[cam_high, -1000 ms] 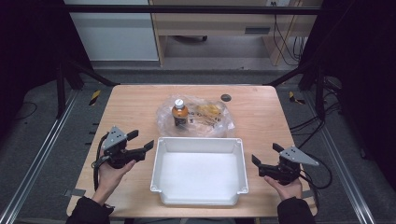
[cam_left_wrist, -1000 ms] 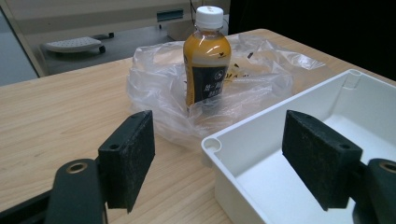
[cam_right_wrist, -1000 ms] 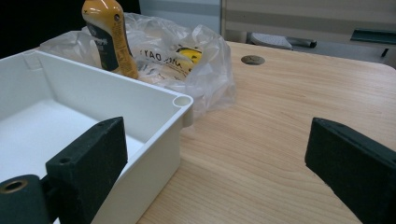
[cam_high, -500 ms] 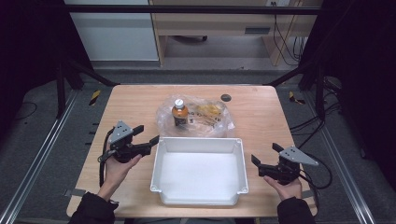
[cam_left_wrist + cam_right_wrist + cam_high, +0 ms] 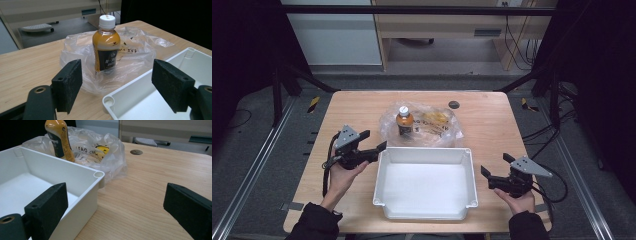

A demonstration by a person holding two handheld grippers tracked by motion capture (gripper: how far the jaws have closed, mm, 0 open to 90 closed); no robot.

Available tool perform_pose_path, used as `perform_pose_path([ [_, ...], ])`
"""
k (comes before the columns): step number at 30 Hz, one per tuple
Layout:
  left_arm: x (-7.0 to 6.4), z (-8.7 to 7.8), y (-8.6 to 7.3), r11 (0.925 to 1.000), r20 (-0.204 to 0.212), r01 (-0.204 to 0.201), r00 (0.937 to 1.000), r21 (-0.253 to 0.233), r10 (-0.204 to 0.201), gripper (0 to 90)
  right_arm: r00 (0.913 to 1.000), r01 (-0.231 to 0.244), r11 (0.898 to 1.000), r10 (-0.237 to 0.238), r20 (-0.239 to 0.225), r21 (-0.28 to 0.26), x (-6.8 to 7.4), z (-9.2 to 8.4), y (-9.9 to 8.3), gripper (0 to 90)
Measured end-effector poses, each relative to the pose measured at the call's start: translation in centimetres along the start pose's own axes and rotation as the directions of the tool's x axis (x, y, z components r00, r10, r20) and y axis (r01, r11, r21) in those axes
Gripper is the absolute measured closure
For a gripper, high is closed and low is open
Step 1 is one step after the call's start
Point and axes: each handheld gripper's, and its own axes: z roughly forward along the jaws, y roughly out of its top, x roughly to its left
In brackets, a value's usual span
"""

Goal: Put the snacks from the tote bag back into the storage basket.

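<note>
**Wooden table with tray, bottle and two open grippers**

Wooden table [image 5: 362,107], seen from the high view, carries a white rectangular tray [image 5: 425,216] at its near centre; the tray is empty. Just beyond the tray's far edge lies a crumpled clear plastic bag [image 5: 434,127] with yellow contents and dark printed lettering. An upright bottle [image 5: 404,121] of orange liquid, white-capped and wearing a dark label, stands on the left part of the bag. A small dark round disc [image 5: 454,104] sits in the tabletop farther back, to the right of the bag.

Left gripper [image 5: 374,142], held in the person's left hand [image 5: 341,175], hangs at the tray's far left corner, its jaws spread apart and holding nothing. In the left gripper view the two black pads [image 5: 68,83] frame the bottle [image 5: 106,45] and the bag [image 5: 140,53] ahead, with the tray's corner [image 5: 110,101] below and between them (the bottle stands well clear of both pads).

Right gripper [image 5: 496,165], held in the person's right hand [image 5: 518,200], lies just right of the tray's right wall, its jaws likewise wide apart and empty. In the right gripper view its pads [image 5: 50,203] straddle the tray's far right corner [image 5: 98,175], one pad over the tray's interior and the other over bare wood.
</note>
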Motion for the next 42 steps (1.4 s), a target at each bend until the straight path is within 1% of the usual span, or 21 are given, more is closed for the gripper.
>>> perform_pose_path([
  [8, -0.2, 1.0, 0.6, 0.9999, 0.000, -0.012, 0.9999, 0.002, 0.012, 24.5, 1.0000, 0.006, 1.000, -0.006, 0.001, 0.007, 0.0, 0.1, -0.1, 5.8],
  [18, -0.3, 1.9, 1.2, 0.9996, 0.001, -0.025, 0.9997, 0.010, 0.025, 24.4, 1.0000, 0.004, 1.000, -0.004, -0.002, 0.011, 0.1, 0.2, -0.1, 5.8],
  [27, -0.4, 2.9, 1.8, 0.9993, -0.007, -0.035, 0.9994, 0.009, 0.035, 24.4, 1.0000, 0.008, 1.000, -0.007, -0.002, 0.017, 0.1, 0.2, -0.1, 5.8],
  [31, -0.3, 3.2, 1.9, 0.9998, -0.006, -0.021, 0.9998, -0.002, 0.021, 24.5, 1.0000, 0.008, 1.000, -0.008, 0.000, 0.017, 0.1, 0.3, -0.1, 5.8],
  [34, -0.1, 3.6, 1.8, 0.9997, -0.017, -0.023, 0.9996, 0.008, 0.023, 24.5, 1.0000, 0.009, 1.000, -0.009, -0.002, 0.019, 0.1, 0.3, -0.1, 5.8],
  [39, 0.2, 4.2, 1.6, 0.9998, -0.024, -0.012, 0.9996, 0.013, 0.012, 24.5, 1.0000, 0.007, 1.000, -0.007, -0.003, 0.021, 0.1, 0.3, -0.1, 5.8],
  [42, 0.2, 4.5, 1.7, 0.9996, -0.028, -0.019, 0.9994, 0.022, 0.019, 24.5, 1.0000, 0.005, 1.000, -0.005, -0.004, 0.021, 0.1, 0.3, -0.2, 5.8],
])
